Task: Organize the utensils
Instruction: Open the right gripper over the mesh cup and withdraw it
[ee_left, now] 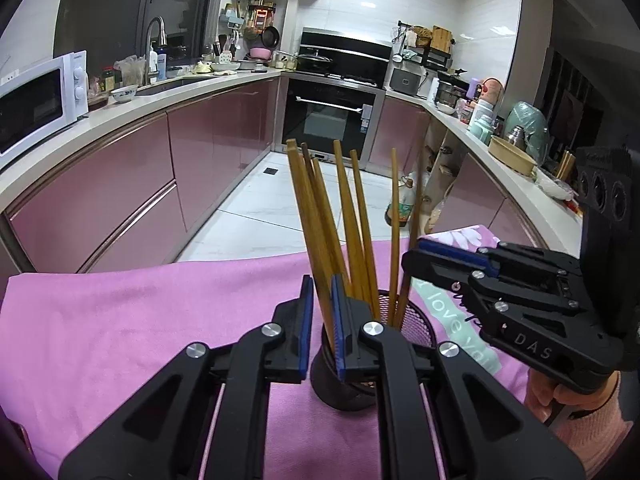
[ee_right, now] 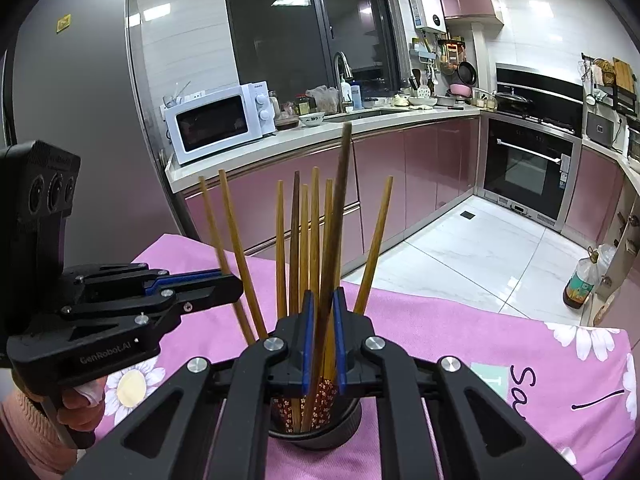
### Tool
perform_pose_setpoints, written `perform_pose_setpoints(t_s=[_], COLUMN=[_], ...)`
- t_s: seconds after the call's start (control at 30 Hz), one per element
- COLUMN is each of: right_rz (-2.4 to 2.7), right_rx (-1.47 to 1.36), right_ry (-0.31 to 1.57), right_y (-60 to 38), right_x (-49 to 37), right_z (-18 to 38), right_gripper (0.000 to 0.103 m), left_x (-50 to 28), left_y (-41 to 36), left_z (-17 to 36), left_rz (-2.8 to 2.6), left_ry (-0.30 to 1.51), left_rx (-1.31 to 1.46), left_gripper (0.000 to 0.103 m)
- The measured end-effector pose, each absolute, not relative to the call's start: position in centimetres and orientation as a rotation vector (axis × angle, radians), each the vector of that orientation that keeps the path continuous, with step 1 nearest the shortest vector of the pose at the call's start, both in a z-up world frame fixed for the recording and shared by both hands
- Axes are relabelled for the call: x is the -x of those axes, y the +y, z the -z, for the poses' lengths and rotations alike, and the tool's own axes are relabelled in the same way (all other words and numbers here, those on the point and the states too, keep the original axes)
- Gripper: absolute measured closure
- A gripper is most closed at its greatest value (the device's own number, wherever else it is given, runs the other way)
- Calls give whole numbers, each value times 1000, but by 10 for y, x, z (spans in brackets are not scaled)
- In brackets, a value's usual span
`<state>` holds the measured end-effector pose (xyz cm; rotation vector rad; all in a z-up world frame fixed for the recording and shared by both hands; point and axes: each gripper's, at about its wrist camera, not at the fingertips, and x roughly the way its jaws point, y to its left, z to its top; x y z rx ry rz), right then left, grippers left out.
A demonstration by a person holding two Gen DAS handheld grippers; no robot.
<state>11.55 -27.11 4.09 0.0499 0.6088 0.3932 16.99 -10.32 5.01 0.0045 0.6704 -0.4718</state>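
Note:
Several wooden chopsticks [ee_left: 352, 216] stand upright in a dark mesh holder [ee_left: 416, 320] on a pink cloth [ee_left: 120, 320]. My left gripper [ee_left: 322, 320] is slightly open just above the holder's rim, its blue pads either side of one chopstick [ee_left: 312, 216]. My right gripper [ee_right: 322, 332] is also slightly open over the holder [ee_right: 316, 436], with chopsticks [ee_right: 332, 240] between its pads. Each gripper shows in the other's view, the right one [ee_left: 424, 250] and the left one [ee_right: 228, 276] beside the chopsticks.
The cloth-covered table [ee_right: 500, 360] stands in a kitchen with pink cabinets [ee_left: 120, 200], a microwave [ee_right: 216, 124], an oven [ee_left: 328, 120] and a cluttered counter [ee_left: 500, 160]. A bottle [ee_right: 582, 280] stands on the white tiled floor.

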Motion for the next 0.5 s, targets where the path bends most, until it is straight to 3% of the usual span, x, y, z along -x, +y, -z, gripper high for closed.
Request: perform_pose_setpoints(t_s=[0.33,0.5], right_rz=[-407,-404], right_rx=[-51,-60], right_ry=[609,591], right_y=[-277,-280], right_x=[-106,-100], right_z=[-37,-39], right_gripper=[94,82], left_x=[-158,-145], left_y=[-105,-100], left_z=[-40,-38], left_rz=[459,441], left_ry=[659,628], left_rx=[-9,-1], left_gripper=[94,78])
